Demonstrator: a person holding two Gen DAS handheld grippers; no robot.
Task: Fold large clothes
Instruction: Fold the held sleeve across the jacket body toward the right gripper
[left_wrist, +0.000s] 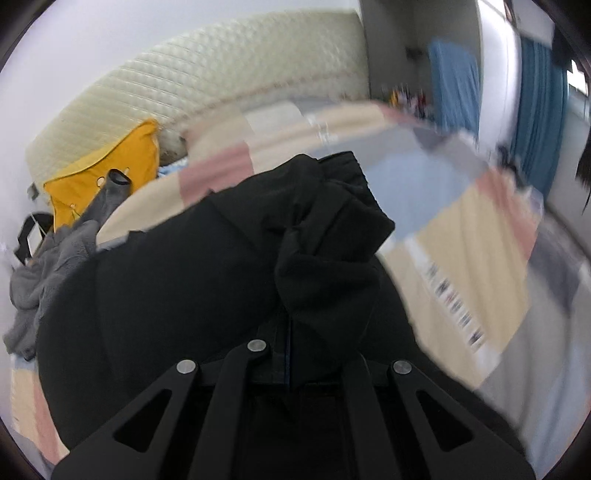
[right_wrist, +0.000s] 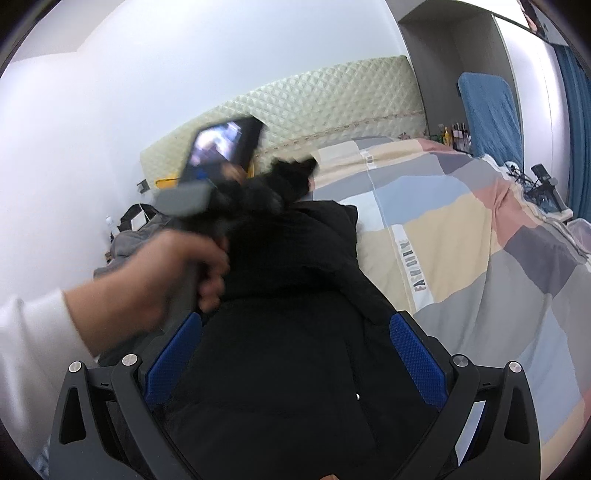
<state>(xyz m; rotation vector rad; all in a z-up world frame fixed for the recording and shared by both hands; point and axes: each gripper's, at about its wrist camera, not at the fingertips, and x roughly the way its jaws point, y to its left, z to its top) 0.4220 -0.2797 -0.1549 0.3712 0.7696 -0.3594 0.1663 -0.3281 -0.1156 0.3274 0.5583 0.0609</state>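
Note:
A large black jacket (left_wrist: 177, 280) lies on the bed and fills the middle of both views (right_wrist: 288, 369). My left gripper (left_wrist: 291, 354) is shut on a bunched fold of the black jacket and holds it up; its fingertips are hidden in the cloth. In the right wrist view the left gripper's body (right_wrist: 218, 155) shows above the jacket, held by a hand (right_wrist: 166, 280). My right gripper (right_wrist: 295, 325) is open, its blue pads (right_wrist: 417, 358) spread to either side of the jacket, just above it.
The bed has a patchwork cover (right_wrist: 461, 229) of beige, grey, blue and pink, and a quilted cream headboard (left_wrist: 221, 70). A yellow garment (left_wrist: 107, 173) and a grey fleece (left_wrist: 40, 280) lie at the left. Blue curtains (left_wrist: 539, 122) hang at the right.

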